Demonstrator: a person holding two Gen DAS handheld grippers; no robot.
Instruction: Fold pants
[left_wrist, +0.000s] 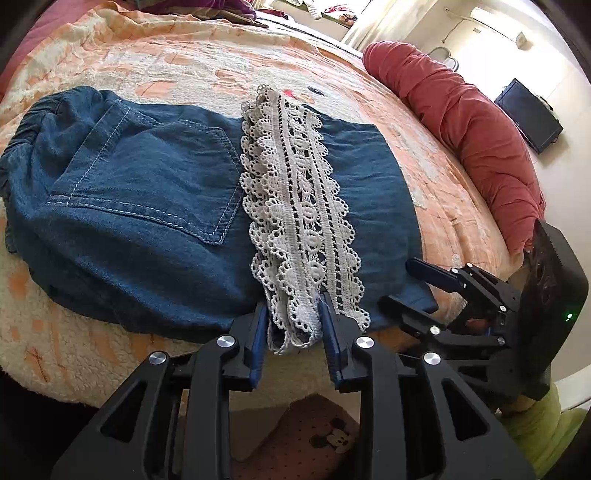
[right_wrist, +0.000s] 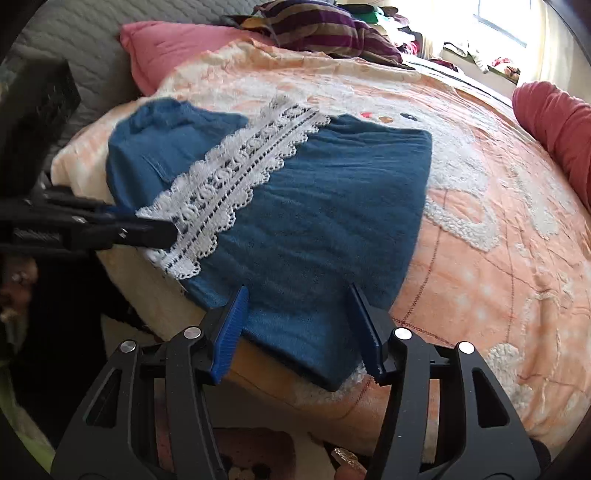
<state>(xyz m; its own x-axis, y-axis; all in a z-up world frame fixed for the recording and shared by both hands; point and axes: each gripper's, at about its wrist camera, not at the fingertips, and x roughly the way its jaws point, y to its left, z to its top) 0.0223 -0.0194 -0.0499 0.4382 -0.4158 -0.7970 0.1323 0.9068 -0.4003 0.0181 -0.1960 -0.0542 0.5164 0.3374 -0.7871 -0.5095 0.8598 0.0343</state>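
Folded blue denim pants (left_wrist: 147, 206) with a band of white crochet lace trim (left_wrist: 295, 206) lie flat on the bed's peach-and-cream patterned fleece blanket (left_wrist: 192, 62), near the bed's front edge. The lace hem runs across the folded denim, over the stitched back pocket side.

Left claw (left_wrist: 291, 325): its blue-padded fingers flank the near end of the lace hem, which sits bunched between them; whether they pinch it cannot be told.

Right claw (right_wrist: 295, 325): released, fingers spread wide to either side of the plain denim corner (right_wrist: 306, 354) at the bed's edge, with the cloth lying between them and not pinched.

A long dark-red bolster cushion (left_wrist: 465, 122) lies along the far right of the bed; a pink pillow (right_wrist: 166, 48) rests at its head.
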